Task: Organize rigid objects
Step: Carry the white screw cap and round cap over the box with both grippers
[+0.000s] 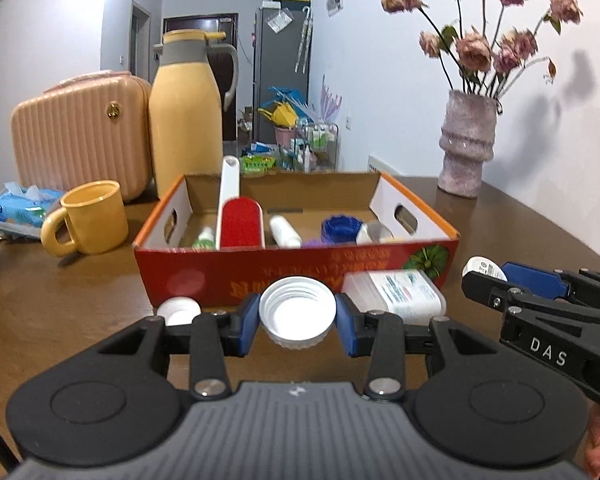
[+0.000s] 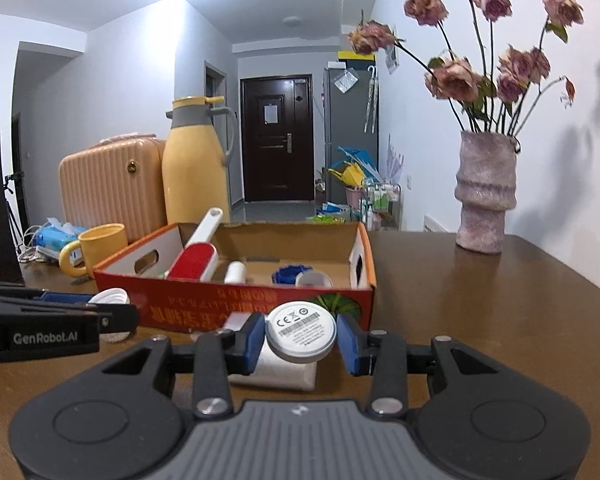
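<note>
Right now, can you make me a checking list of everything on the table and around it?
Surface: brown wooden table, mostly bare on the right.
Job's things: red cardboard box holding a red lint brush, white bottle and blue cap; small white cap and clear plastic case on the table before it.
Clutter: yellow mug, yellow thermos, pink suitcase, tissue pack, vase of dried roses.
Grippers: left tool shut on a white screw lid; right tool shut on a round white disc.
Cables: white cords by the tissues.
Surroundings: dark door, grey fridge, floor clutter.
</note>
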Motion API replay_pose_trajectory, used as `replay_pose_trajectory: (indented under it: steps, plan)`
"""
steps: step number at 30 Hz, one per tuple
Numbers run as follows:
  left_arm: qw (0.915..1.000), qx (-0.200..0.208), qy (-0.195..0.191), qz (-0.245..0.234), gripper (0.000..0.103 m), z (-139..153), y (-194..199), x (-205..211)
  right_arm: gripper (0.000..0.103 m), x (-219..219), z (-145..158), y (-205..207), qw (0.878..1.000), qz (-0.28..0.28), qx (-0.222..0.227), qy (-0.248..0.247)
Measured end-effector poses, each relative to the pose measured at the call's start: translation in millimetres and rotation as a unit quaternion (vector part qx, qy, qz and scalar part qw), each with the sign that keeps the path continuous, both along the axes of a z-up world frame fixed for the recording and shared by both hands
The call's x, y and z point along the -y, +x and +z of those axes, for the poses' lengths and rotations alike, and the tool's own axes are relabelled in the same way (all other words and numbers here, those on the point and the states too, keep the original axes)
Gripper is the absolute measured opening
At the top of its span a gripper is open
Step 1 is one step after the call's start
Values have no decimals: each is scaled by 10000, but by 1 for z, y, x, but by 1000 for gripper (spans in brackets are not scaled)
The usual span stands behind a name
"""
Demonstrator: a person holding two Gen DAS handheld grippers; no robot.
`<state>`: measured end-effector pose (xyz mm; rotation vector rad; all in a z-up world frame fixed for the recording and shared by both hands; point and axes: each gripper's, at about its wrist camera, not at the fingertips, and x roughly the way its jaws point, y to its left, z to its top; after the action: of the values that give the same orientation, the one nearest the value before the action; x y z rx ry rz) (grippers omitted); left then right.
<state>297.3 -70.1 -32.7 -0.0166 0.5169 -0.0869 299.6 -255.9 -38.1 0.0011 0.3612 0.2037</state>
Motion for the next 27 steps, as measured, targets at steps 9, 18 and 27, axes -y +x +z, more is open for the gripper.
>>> replay_pose_trajectory:
  steps: [9, 18, 27]
  plan:
    - [9995, 262, -129, 127, 41, 19, 16, -13, 39, -16, 15, 22, 9999, 45, 144, -57]
    - [9988, 343, -251, 248, 41, 29, 45, -19, 39, -26, 18, 56, 9998, 24, 186, -44]
    - [9972, 434, -416, 443, 41, 34, 77, -25, 39, -22, 19, 92, 9993, -164, 267, 208]
